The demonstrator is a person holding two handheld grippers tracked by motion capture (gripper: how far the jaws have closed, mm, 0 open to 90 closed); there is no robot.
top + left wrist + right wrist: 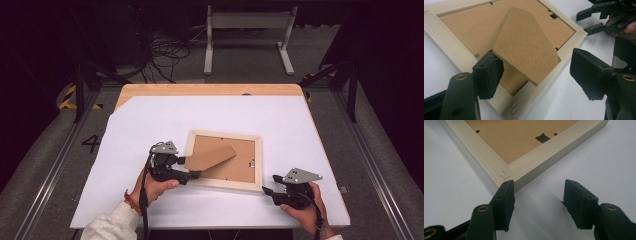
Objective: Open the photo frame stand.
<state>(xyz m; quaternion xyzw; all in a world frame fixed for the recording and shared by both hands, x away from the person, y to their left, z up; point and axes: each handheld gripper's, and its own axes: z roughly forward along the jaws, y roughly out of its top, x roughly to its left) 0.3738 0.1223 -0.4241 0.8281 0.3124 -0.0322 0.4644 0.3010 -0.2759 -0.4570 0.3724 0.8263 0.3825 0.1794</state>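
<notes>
Working the easel stand on the back of a picture frame

The frame (225, 183) lies face down, mid-table on the white sheet (150, 120), its backing board (240, 162) seated inside (nothing else in it). The left gripper (192, 174) has its jaws spread around the lifted stand flap (526, 47), one pad touching an edge, not pinching. The right gripper (268, 185) hovers with parted, empty jaws at the frame's near corner. Next, I'd guess: close on the flap, steady that corner.

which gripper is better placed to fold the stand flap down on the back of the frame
Left, probably. The left gripper has the stand flap between its open jaws, one pad at its edge. The right gripper sits open at the frame corner, away from the flap.
</notes>
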